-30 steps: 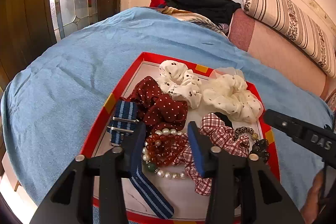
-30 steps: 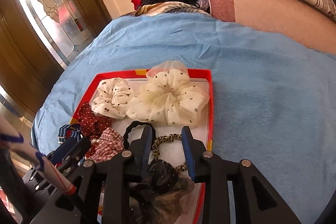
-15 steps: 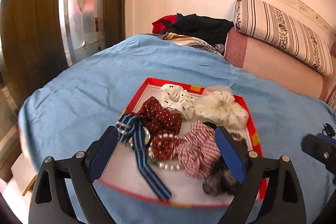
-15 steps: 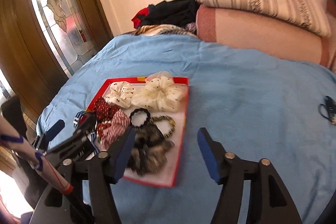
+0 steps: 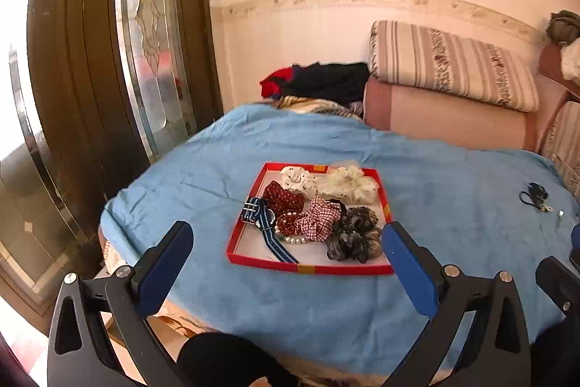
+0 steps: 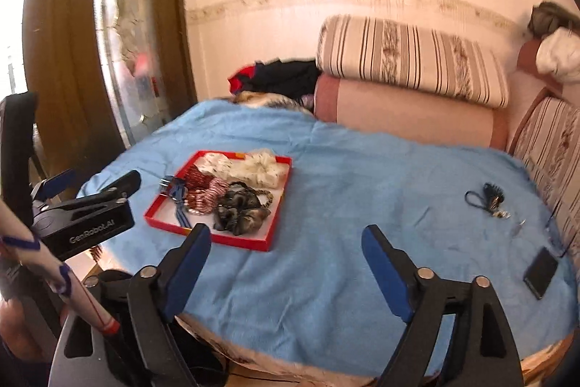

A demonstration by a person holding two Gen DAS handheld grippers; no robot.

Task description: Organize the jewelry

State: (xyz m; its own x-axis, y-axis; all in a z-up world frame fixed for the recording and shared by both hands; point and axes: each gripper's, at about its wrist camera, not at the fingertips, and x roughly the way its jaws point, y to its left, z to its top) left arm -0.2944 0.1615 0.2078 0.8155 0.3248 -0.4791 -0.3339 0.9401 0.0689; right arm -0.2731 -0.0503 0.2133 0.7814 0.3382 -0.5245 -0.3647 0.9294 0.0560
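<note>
Both grippers, left gripper [image 5: 286, 263] and right gripper [image 6: 286, 271], hold jaws wide and empty near the shallow red cardboard tray [image 5: 308, 266], whose soft scrunchies pinch easily mid-fold.

Looks like a lived-in room at home. There's a blue blanket [image 5: 326, 140] spread over what seems to be a bed or low tabletop, striped cushions [image 5: 449, 64] on a pink sofa [image 5: 442, 118] at 1 o'clock, a heap of clothes [image 5: 319, 84] at 12, and a wooden door with patterned glass [image 5: 152, 24] at 10 o'clock.
</note>
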